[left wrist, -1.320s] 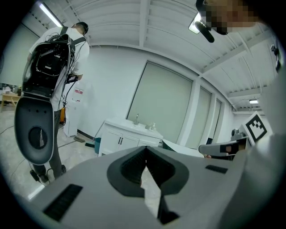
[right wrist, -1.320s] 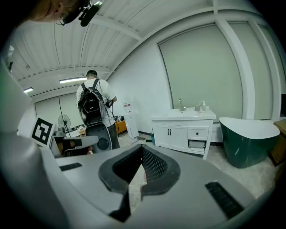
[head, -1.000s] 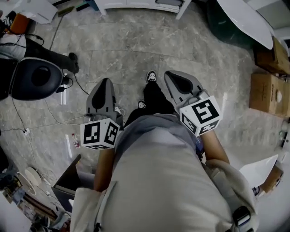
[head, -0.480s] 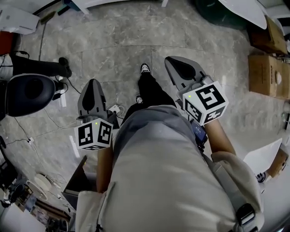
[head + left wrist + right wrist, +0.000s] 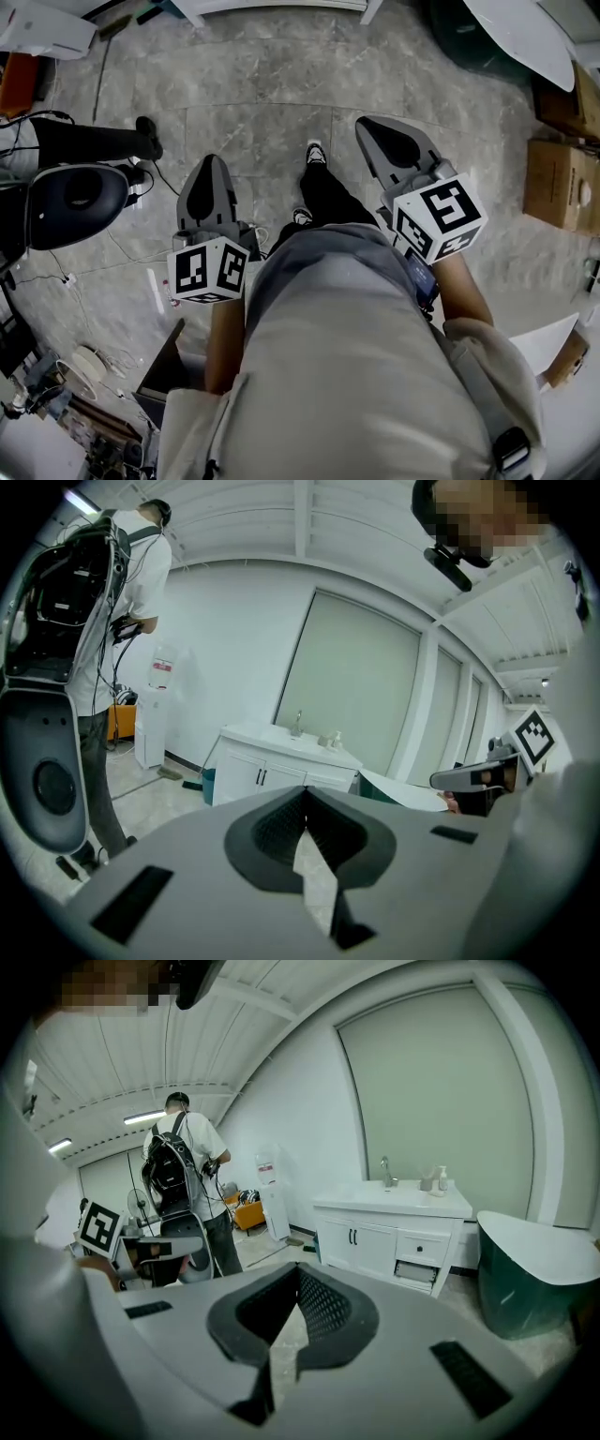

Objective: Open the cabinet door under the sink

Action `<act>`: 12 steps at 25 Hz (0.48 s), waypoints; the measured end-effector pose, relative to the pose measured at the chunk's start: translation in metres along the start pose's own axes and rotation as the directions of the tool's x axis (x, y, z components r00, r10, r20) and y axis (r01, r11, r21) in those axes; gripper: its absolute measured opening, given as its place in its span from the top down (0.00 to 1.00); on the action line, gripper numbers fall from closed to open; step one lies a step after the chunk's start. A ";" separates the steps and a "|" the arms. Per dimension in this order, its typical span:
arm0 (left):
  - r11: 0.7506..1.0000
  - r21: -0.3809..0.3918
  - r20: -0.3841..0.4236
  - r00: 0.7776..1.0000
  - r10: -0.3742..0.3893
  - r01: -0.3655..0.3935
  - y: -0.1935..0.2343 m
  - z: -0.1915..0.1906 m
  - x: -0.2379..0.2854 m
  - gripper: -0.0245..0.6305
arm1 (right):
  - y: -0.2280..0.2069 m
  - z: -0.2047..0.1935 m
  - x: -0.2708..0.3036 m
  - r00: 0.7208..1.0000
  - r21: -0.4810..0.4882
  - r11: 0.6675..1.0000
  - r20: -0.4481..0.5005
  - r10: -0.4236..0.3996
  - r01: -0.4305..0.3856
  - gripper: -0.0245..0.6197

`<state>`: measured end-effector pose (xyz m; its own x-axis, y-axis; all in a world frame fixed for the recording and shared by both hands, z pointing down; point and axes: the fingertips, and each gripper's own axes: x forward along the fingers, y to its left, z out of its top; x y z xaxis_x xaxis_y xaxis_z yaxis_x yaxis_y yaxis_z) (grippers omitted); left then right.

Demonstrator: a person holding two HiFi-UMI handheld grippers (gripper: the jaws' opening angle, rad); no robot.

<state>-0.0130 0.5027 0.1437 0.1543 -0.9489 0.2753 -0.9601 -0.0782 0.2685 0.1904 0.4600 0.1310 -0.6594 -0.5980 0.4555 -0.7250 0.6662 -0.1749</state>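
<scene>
1. The left hand-held gripper (image 5: pixel 211 169) is held out over the floor (image 5: pixel 272 84). Its jaws are pressed together at the tips and nothing sits between them (only a sliver of floor shows through the gap below the tips).
2. The right hand-held gripper (image 5: pixel 370 131) is level beside it and reaches a little further forward. Its jaws are likewise closed tip to tip and empty.
3. The cabinet (image 5: pixel 380 1241) under the sink (image 5: pixel 398 1194) stands against the far wall, ahead of both hand-held grippers and well apart from them. Neither one touches it.
4. From the right hand-held gripper, the cabinet lies ahead and somewhat to the right of the jaw tips. Its two doors (image 5: pixel 349 1246) sit flush with the front, with their dark handles (image 5: pixel 352 1237) side by side at the middle.
5. From the left hand-held gripper, the cabinet lies almost straight ahead, slightly to the left of the jaw tips, with open floor between.
6. Another person (image 5: pixel 103 621) wearing a backpack stands off to the left of the left hand-held gripper, nearer to it than the cabinet is.
7. A dark green tub (image 5: pixel 525 1288) stands just right of the cabinet, ahead and to the right of the right hand-held gripper.
</scene>
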 end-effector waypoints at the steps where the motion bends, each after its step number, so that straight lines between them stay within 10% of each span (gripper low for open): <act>1: 1.000 -0.002 0.001 1.000 0.001 -0.001 0.001 0.004 0.009 0.96 | -0.005 0.005 0.006 1.000 -0.003 1.000 -0.002 0.002 -0.002 0.95; 12: 1.000 0.014 0.047 0.999 0.019 -0.019 0.010 0.050 0.098 0.96 | -0.059 0.056 0.073 0.999 -0.016 0.999 0.015 0.038 -0.037 0.95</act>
<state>-0.0193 0.3938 0.1268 0.1251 -0.9636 0.2364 -0.9661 -0.0640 0.2503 0.1739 0.3514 0.1257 -0.6890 -0.5790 0.4358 -0.6967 0.6950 -0.1780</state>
